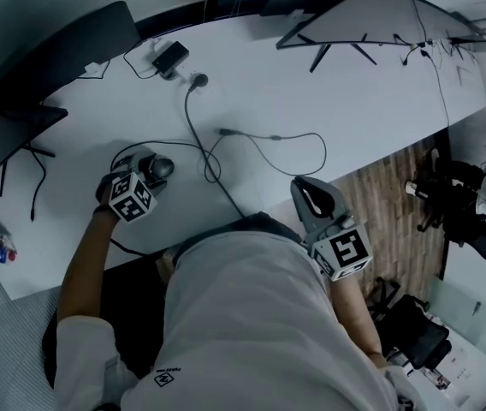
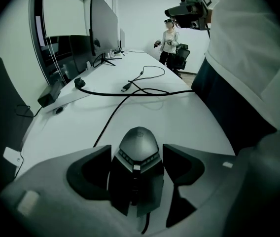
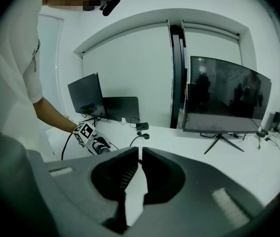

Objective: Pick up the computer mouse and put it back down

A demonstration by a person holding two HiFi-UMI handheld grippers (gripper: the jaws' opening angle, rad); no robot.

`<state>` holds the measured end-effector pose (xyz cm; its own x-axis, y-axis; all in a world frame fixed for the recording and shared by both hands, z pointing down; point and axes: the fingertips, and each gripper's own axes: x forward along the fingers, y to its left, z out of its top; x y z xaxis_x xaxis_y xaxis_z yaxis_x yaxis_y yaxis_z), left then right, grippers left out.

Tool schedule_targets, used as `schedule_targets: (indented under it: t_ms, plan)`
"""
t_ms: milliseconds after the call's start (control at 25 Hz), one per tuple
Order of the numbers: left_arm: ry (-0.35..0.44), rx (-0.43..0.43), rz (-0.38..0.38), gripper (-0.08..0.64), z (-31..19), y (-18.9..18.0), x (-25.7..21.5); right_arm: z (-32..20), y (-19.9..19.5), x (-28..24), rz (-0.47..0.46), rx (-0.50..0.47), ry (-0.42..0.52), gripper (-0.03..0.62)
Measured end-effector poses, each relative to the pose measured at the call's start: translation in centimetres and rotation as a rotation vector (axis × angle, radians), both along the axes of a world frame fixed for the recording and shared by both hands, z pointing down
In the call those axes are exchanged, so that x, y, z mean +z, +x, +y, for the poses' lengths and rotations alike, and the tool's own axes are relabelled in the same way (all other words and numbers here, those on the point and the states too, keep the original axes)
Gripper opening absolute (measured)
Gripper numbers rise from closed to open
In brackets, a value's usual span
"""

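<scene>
The dark computer mouse (image 1: 161, 167) rests on the white desk (image 1: 311, 92) at its near left, its cable running away across the top. My left gripper (image 1: 151, 176) points steeply down over it. In the left gripper view the mouse (image 2: 137, 144) sits between the two jaws of that gripper (image 2: 137, 156), which stand wide on either side of its body without clearly pressing on it. My right gripper (image 1: 305, 187) hangs at the desk's near edge to the right, far from the mouse. Seen in its own view, this gripper (image 3: 140, 157) has its jaws together and nothing between them.
Loose black cables (image 1: 269, 139) and a power adapter (image 1: 170, 56) lie mid-desk. A monitor (image 1: 380, 15) stands at the back right, another dark screen (image 1: 3, 127) at the left. An office chair (image 1: 461, 204) stands on the wood floor to the right. Another person (image 2: 170, 43) stands far off.
</scene>
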<state>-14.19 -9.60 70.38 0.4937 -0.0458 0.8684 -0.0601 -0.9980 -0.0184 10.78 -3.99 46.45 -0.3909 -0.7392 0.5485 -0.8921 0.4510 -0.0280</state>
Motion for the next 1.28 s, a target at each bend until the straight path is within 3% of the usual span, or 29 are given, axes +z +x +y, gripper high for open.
schedule_targets:
  t_ms: [440,1040,1280]
  plan:
    - [-0.044,-0.015,0.014,0.310,0.0,0.0,0.8,1.0,0.8,-0.3,0.021,0.036,0.005,0.023]
    - [-0.005,-0.100,-0.029,0.308,-0.1,0.2,0.1,2.3,1.3,-1.1,0.005,0.024,0.042,0.023]
    - [-0.023,-0.183,0.025,0.308,0.0,1.3,-2.6,2.2,1.7,-1.2,-0.015,0.006,0.056,0.023]
